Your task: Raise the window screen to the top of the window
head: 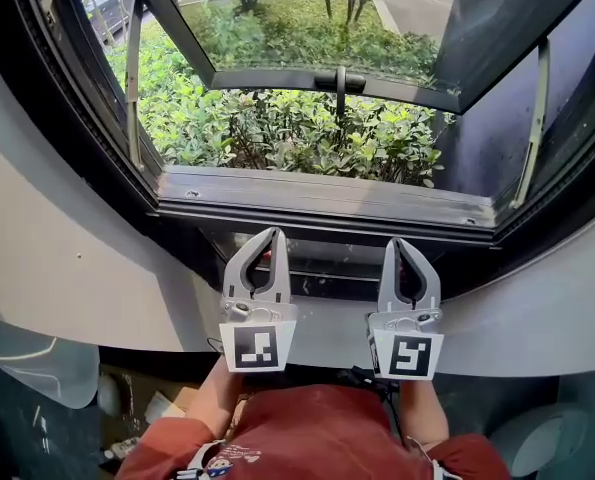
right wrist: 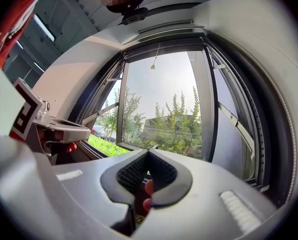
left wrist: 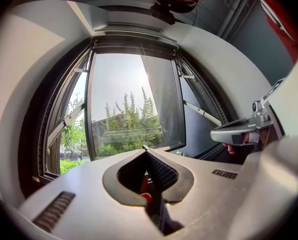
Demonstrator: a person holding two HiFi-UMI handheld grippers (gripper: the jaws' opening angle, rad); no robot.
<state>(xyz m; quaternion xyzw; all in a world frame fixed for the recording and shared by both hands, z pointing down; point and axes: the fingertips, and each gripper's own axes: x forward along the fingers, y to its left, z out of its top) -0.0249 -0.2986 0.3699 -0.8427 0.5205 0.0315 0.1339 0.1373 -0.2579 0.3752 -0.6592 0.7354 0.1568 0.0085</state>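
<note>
The window opening fills the head view, and its glass sash (head: pixel 307 28) is swung outward over green bushes. A grey bottom frame rail (head: pixel 327 196) runs across, with a dark channel (head: pixel 322 263) just inside it. I cannot make out any screen mesh. My left gripper (head: pixel 274 234) and right gripper (head: pixel 397 244) are held side by side, tips up against that dark channel, both shut with nothing between the jaws. In the left gripper view the left gripper (left wrist: pixel 146 149) points at the window, with the right gripper (left wrist: pixel 239 131) beside it. The right gripper (right wrist: pixel 150 151) points the same way.
Curved white wall panels (head: pixel 67 258) flank the opening on both sides. Metal stay arms (head: pixel 134 78) hold the sash out at left and right (head: pixel 535 118). A thin cord (right wrist: pixel 154 59) hangs from the top of the frame. The person's red sleeves (head: pixel 317 433) are below the grippers.
</note>
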